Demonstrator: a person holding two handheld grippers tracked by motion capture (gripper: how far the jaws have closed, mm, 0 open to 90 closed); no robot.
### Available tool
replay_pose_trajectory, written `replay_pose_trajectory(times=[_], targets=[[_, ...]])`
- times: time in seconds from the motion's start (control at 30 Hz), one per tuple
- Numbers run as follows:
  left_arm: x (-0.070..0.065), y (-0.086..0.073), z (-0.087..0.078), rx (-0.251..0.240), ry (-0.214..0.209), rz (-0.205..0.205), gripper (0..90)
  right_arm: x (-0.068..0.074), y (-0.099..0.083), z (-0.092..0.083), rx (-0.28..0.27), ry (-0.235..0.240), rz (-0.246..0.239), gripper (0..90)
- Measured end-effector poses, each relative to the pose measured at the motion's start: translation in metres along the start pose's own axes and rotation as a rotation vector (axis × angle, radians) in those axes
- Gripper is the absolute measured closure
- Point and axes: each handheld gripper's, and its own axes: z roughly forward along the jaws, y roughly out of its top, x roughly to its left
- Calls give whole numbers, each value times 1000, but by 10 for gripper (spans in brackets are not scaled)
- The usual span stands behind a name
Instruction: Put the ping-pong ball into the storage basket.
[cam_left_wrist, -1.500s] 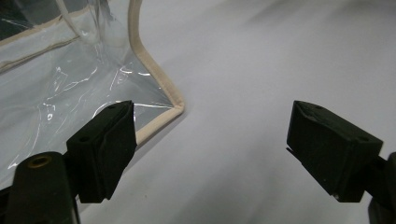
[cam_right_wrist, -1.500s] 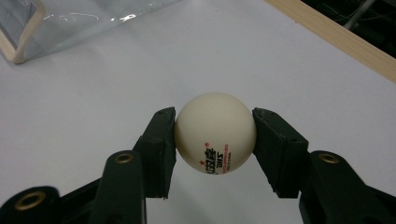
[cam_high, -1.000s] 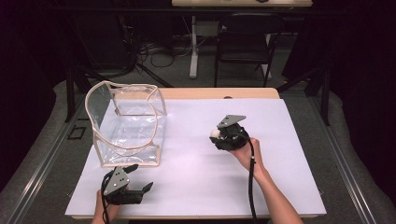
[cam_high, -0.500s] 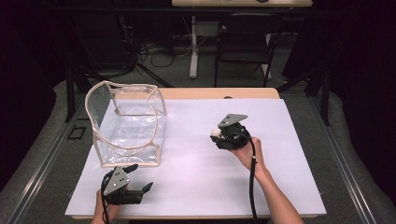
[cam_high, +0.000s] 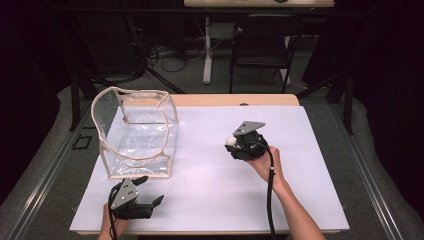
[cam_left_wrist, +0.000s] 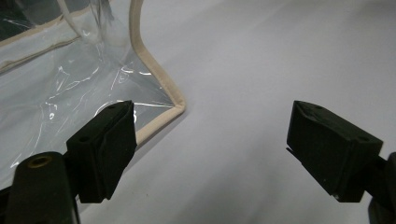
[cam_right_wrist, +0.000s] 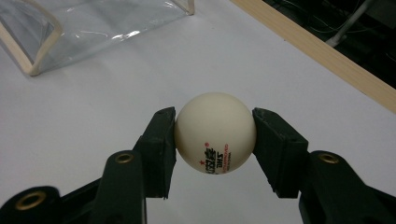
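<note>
Over the middle of the white table, my right gripper holds a cream ping-pong ball, its two black jaws pressed against the ball's opposite sides and the red and black lettering facing the gripper's own camera. From above, the ball shows as a pale dot at the gripper's tip, raised clear of the tabletop and well apart from the clear plastic bag that stands open-topped on the table's left half, its beige trim outlining the mouth. Near the front edge, just short of the bag, my left gripper waits with its jaws spread wide and nothing between them; along those jaws I see the bag's near bottom corner lying just beyond the left jaw, not touched. I judge the step in hand to be the carry: the ball is picked up and has yet to reach the bag. The next move, as I read it, calls for swinging the right gripper leftward and high enough to clear the bag's soft rim, centring the ball over the opening, then parting the jaws. The left gripper could steady the trim first, since the floppy walls may sag inward and the light ball may bounce.
</note>
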Motion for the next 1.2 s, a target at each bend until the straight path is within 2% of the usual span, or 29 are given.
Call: replay_pose_trajectory(times=[0.5,0.87,1.2], targets=[[0,0,-1,-3,5,-6,163,-1,2,-2,-5,0,8,506],[0,0,0,-2,6,-5,163,-7,1,-7,1,-11,6,506],[0,0,0,-2,6,-5,163,-12,9,-13,-3,-22,0,506]])
